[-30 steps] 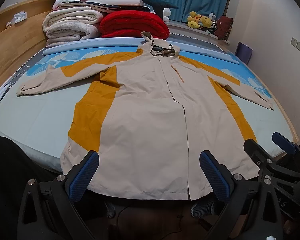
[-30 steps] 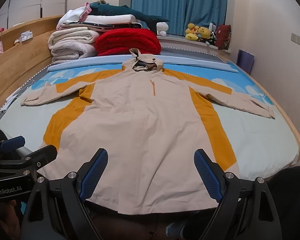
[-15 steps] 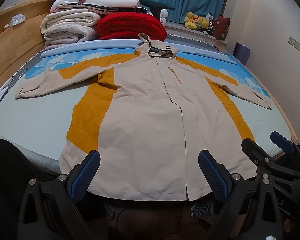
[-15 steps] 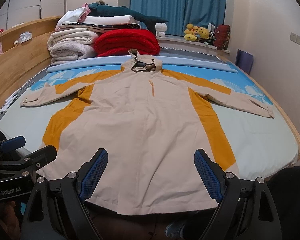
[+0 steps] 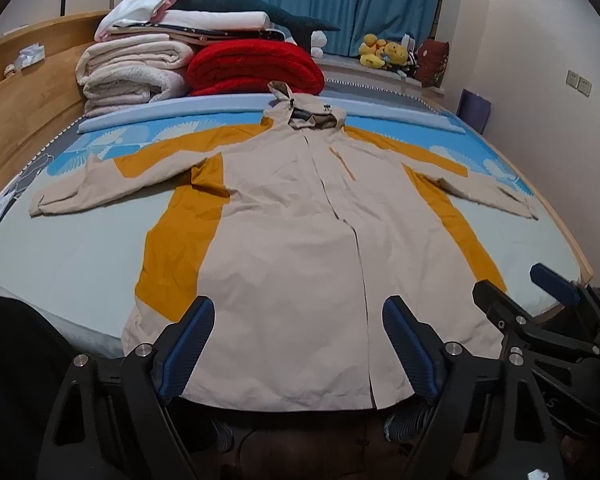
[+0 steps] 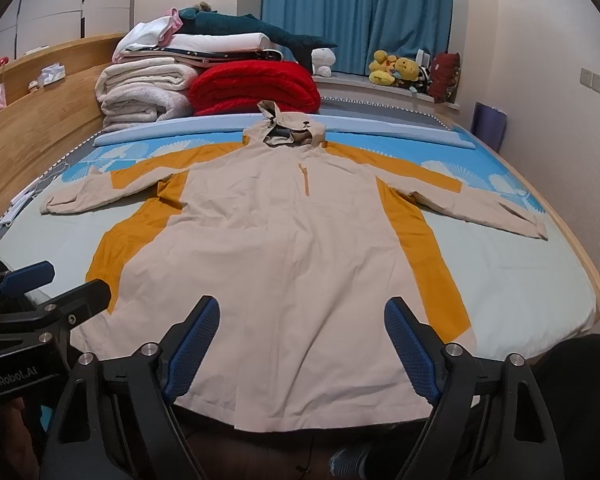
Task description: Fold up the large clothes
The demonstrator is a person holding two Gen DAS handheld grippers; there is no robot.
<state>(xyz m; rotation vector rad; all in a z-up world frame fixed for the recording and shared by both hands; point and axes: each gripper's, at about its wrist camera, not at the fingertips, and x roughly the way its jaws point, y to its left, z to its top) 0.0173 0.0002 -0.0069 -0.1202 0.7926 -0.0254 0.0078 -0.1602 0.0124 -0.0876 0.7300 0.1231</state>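
The coat [image 5: 300,248] is lying face up across the bed [image 5: 68,256], beige with mustard side panels, its hood [image 5: 304,114] pointing toward the far end and its hem hanging just over the near edge. Both sleeves are spreading out to the sides: the left sleeve [image 5: 112,184] is reaching toward the wooden headboard side, and the right sleeve [image 6: 480,208] is stretching toward the wall side. The front closure is running down the middle, a little rumpled but mostly flat.

Beyond the hood, a stack of folded blankets [image 5: 136,76] and a red quilt [image 5: 256,68] are sitting at the far end of the bed, well apart from the coat body.

The left gripper [image 5: 298,344] is hovering near the hem with its jaws standing wide apart and holding nothing. The right gripper [image 6: 302,344] is doing the same beside it, jaws spread, empty, not touching the cloth.

Judging from this, no fold is made yet; the work looks to be at the very start, with the garment laid out and nothing grasped. The next move probably calls for each gripper to travel out to a sleeve or side edge, pinch a single layer of fabric cleanly, and bring it in toward the centre line without dragging the whole coat off the near edge.
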